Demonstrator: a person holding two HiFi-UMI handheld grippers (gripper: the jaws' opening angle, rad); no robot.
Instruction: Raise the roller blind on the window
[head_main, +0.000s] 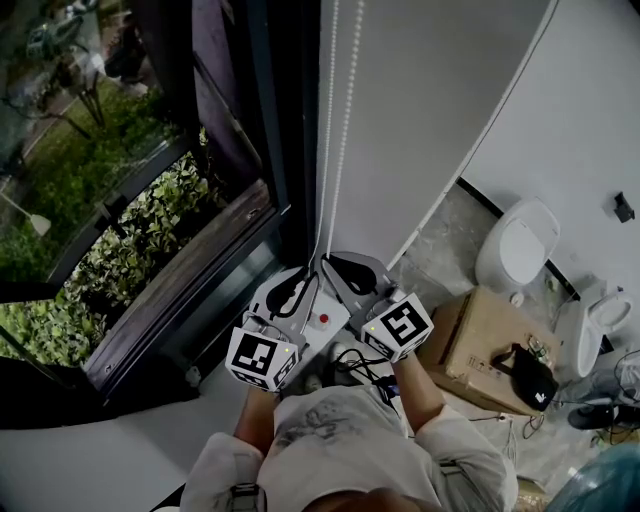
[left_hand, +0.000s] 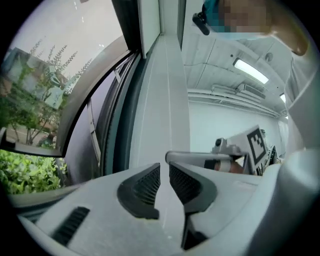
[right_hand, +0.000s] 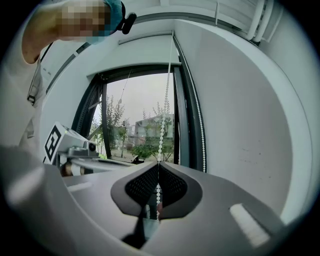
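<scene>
Shut tight, the right claw (right_hand: 158, 172) pinches the thin white bead chain (right_hand: 162, 125) between its dark ribbed pads (right_hand: 142, 187). I think it holds on like this so that a pull down can turn the roller. Straight up from this claw the chain climbs past the dark-framed glass window (right_hand: 135, 120) to the white roller blind (right_hand: 145, 52). The blind looks like a pale band at the very top, so it seems rolled high, and green trees (right_hand: 145, 150) show through the glass below it. A second strand hangs just to the claw's right, by the plain white wall (right_hand: 240, 125). Just to its left is the left claw (left_hand: 165, 176), open only a crack with nothing in it, likely ready to grab next. No words show anywhere, only black-and-white square patterns on each claw's cube (head_main: 398, 325).
</scene>
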